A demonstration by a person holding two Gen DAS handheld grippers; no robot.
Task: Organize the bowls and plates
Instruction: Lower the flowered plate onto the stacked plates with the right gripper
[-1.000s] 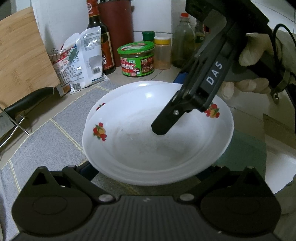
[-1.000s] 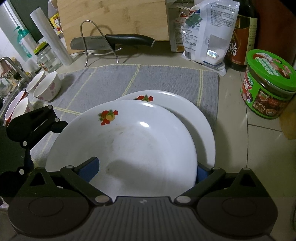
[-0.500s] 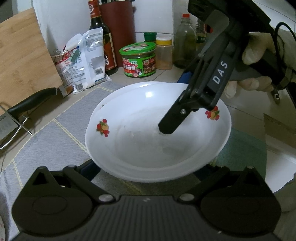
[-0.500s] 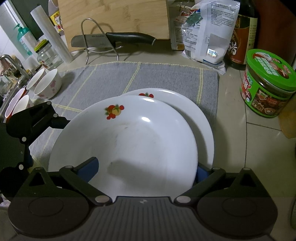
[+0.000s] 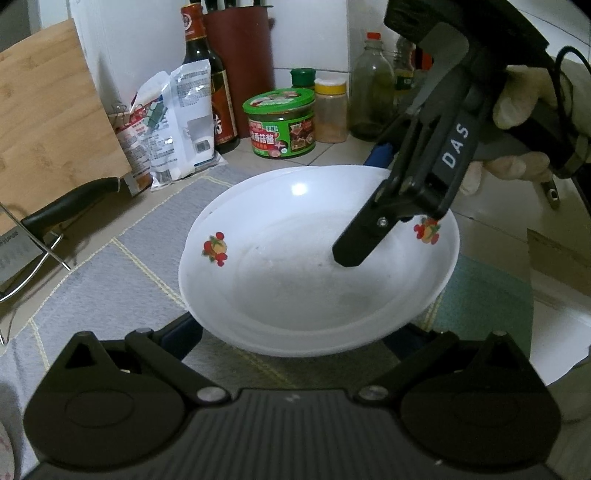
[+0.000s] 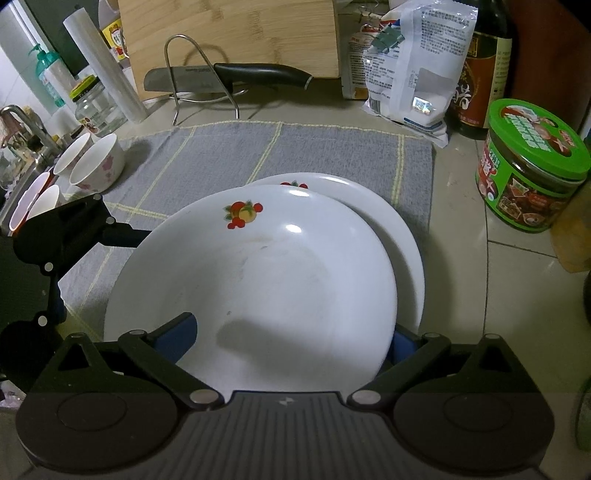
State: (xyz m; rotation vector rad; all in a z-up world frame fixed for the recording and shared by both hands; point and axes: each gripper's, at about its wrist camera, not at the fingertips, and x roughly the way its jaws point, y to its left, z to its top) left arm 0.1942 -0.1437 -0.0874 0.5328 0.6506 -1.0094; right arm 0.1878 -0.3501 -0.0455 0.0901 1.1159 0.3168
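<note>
A white plate with fruit prints (image 6: 258,280) lies on top of a second white plate (image 6: 399,221) on the grey mat; it also shows in the left wrist view (image 5: 303,280). My right gripper (image 6: 291,332) stands open across the top plate's near rim, and one finger (image 5: 365,236) reaches over the plate in the left wrist view. My left gripper (image 5: 295,332) is open with the plates' near edge between its fingers; its body shows at the left of the right wrist view (image 6: 66,236). Several small bowls (image 6: 96,162) stand at the far left.
A grey mat (image 6: 295,155) covers the counter. A knife on a wire stand (image 6: 229,79) and a cutting board (image 6: 229,33) stand behind. A green-lidded jar (image 6: 532,166), sauce bottle (image 5: 207,81) and packets (image 6: 410,66) are at the back right. A glass jar (image 6: 94,107) is far left.
The top plate has shifted over the lower plate, toward the jar side, and covers more of it. My right finger moved with it across the plate. The left gripper stayed open.
</note>
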